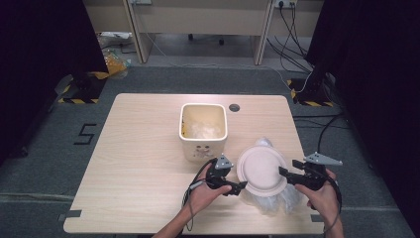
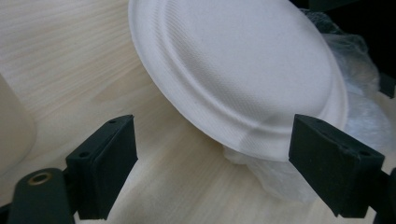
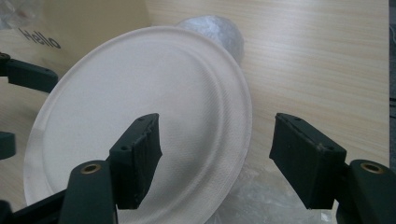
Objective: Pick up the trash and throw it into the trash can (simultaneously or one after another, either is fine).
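Altogether one paper plate, one bin, two hand-held grippers.

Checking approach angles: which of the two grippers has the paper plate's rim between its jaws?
The right gripper: its open jaws straddle the paper plate rim. The left gripper sits short of it.

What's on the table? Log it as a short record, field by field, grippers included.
table: light wood
bin: cream, square, open top, near the middle; crumpled pale stuff inside
plate: white paper plate, resting tilted on the bag
bag: clear crumpled plastic under the plate
left gripper: at the plate's left edge, jaws open, no pad on the plate
right gripper: at the plate's right edge, jaws open astride the rim, grip not clear
hole: dark round cable port behind the bin
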The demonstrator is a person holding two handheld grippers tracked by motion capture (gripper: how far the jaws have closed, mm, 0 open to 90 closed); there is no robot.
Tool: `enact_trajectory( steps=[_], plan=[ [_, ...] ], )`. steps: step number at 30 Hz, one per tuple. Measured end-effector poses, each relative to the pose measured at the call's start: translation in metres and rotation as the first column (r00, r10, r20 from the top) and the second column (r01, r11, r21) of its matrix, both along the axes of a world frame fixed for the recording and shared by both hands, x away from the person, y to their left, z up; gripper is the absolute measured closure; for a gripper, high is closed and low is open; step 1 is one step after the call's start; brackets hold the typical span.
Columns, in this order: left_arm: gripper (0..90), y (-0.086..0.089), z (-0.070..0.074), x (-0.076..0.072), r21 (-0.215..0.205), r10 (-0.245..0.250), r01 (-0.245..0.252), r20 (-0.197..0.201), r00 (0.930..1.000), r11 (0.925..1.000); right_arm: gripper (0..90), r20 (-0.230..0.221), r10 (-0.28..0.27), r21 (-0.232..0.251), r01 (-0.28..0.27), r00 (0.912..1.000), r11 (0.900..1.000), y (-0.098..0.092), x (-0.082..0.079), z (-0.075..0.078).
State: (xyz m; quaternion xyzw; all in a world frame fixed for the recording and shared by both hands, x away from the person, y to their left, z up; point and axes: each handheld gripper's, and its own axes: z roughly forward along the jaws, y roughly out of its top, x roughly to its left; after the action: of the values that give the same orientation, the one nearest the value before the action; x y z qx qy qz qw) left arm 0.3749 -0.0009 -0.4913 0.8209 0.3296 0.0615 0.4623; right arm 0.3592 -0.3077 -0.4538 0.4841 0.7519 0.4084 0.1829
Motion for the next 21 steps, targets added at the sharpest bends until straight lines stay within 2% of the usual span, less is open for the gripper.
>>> enact_trajectory(
  steps=[6,10,13,19,21],
  plan=[
    [15.0,-0.005,-0.011,0.001,0.064,0.016,-0.018,0.024,0.9996,0.9978,32.9,-0.001,-0.003,0.008,0.003,1.0000,1.000,-0.001,0.000,0.001],
    [14.7,-0.006,-0.017,0.000,0.085,0.025,-0.027,0.026,0.9993,0.9960,32.7,-0.001,0.013,0.027,-0.013,0.9999,1.000,0.002,-0.001,0.001],
    [14.7,-0.006,-0.018,0.001,0.086,0.023,-0.025,0.023,0.9995,0.9960,32.8,0.003,0.023,0.027,-0.023,0.9997,0.999,0.005,-0.001,0.002],
    [14.5,-0.005,-0.026,0.002,0.085,0.031,-0.031,0.003,0.9995,0.9958,35.0,-0.014,0.071,0.066,-0.070,0.9974,0.995,0.014,-0.001,0.000],
    [14.4,-0.006,-0.027,0.000,0.097,0.030,-0.030,0.009,0.9995,0.9948,36.0,-0.020,0.090,0.087,-0.088,0.9957,0.992,0.017,0.000,-0.001]
  ],
)
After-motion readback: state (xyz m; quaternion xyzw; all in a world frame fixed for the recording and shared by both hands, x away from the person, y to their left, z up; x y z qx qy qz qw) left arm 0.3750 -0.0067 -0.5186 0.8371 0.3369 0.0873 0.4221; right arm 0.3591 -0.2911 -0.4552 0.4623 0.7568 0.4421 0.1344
